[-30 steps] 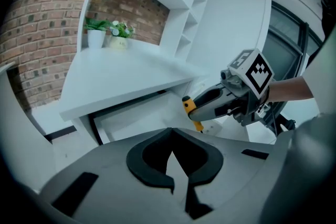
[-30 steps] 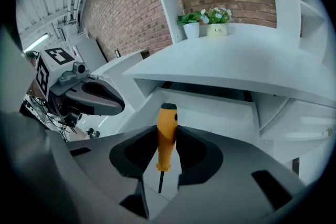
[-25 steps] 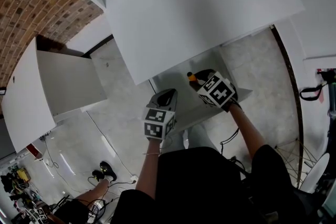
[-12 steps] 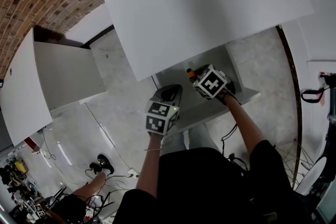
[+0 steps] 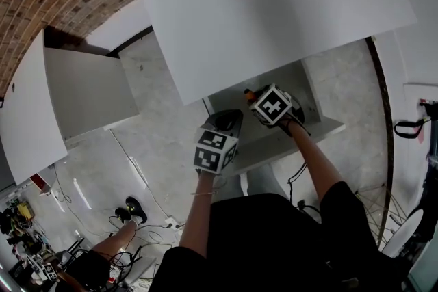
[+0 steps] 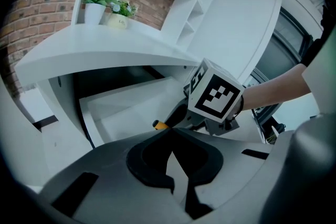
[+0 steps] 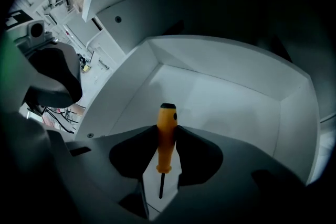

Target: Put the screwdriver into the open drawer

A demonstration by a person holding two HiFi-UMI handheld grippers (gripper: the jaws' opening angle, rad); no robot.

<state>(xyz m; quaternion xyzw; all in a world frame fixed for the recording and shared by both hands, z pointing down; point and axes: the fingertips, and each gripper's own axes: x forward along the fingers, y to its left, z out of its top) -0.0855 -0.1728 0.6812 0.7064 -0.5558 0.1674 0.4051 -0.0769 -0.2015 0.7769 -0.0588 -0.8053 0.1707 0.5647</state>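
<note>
Tool: screwdriver [image 7: 166,123], orange handle w/ black butt cap and thin dark shaft. It is held up off any surface.
Where: over the inside of the open drawer [image 7: 131,97], which is pulled out under the counter [image 5: 274,3] edge. Butt end aims at the drawer floor, roughly mid, and looks clear of the side walls. Can't tell if the butt touches the floor yet; prob. not.
R gripper [image 7: 168,134]: its fingers [image 7: 131,157] pinch the handle abt mid-length, one each side. The shaft runs back toward the cam.
L gripper [image 6: 170,131]: its fingers [image 6: 147,157] are pressed together at the tips w/ nothing btwn them. It hangs just beside the R one at the drawer's front edge.
Handling (est.): light and rigid, so it won't flex or crush. Smooth plastic handle could be a bit slick and may pivot in a two-point pinch. Round body will prob. roll once set down.
Best hold (est.): the handle's thick mid section, as it is held now. The shaft is too thin for a sure grip.
Fragility: low; a short drop to the drawer floor shouldn't hurt it.
Writing: no brand or label seen on the handle, only a small dark dot near the cap. Gripper cubes carry b/w square markers, no text.
Other print: small plant pots [image 6: 116,19] sit on a white ledge; any print there is too small to read.
</note>
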